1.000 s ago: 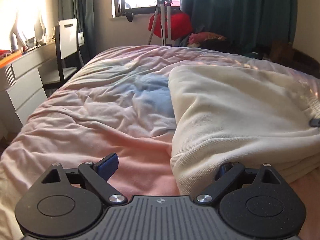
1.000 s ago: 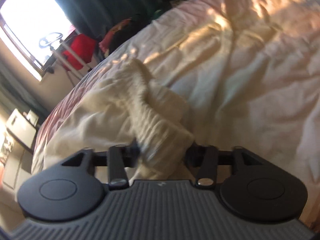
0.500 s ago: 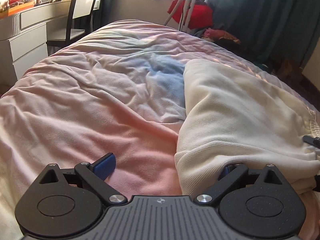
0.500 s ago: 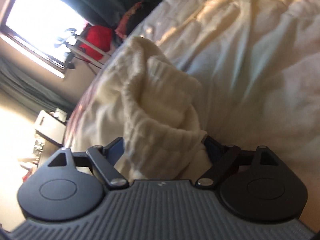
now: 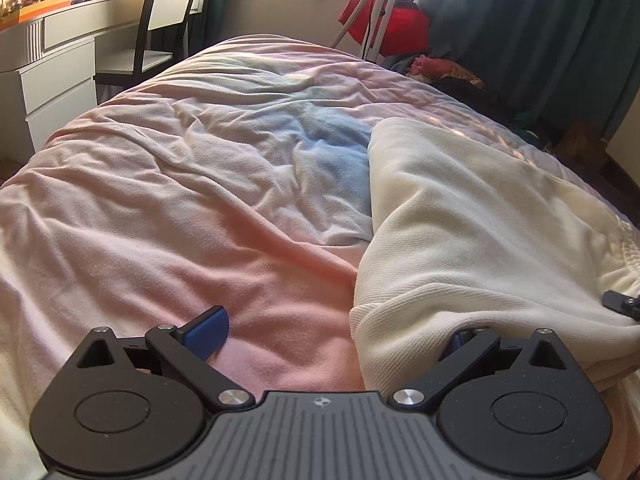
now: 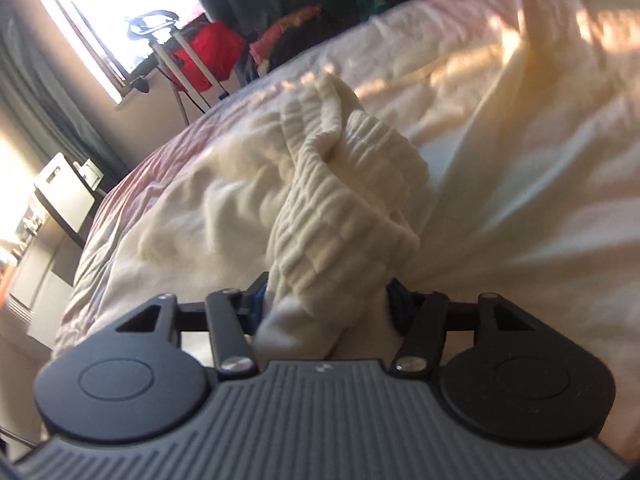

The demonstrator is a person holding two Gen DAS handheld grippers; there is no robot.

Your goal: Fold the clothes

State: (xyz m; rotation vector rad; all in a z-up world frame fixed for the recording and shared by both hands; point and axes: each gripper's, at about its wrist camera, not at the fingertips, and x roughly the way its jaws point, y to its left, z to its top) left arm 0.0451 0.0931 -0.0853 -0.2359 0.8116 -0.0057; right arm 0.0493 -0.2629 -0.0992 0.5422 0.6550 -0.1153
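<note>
The right gripper [image 6: 324, 304], fingers closing, now pinches the ribbed cuff of the cream knit sweater [image 5: 472, 216], which lies on the pink bedspread [image 5: 160, 208] at three o'clock. The left gripper [image 5: 332, 336] has spread wide, holding nothing; next fold pending.

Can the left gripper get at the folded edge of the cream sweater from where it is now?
Probably yes: the left gripper is wide open and the cream sweater edge already lies between its fingers, nothing blocking.

the cream ribbed garment [image 5: 472, 232] lies on a pink bedspread [image 5: 152, 216] with a blue patch. the curtains [image 5: 540, 20] are dark teal.
</note>
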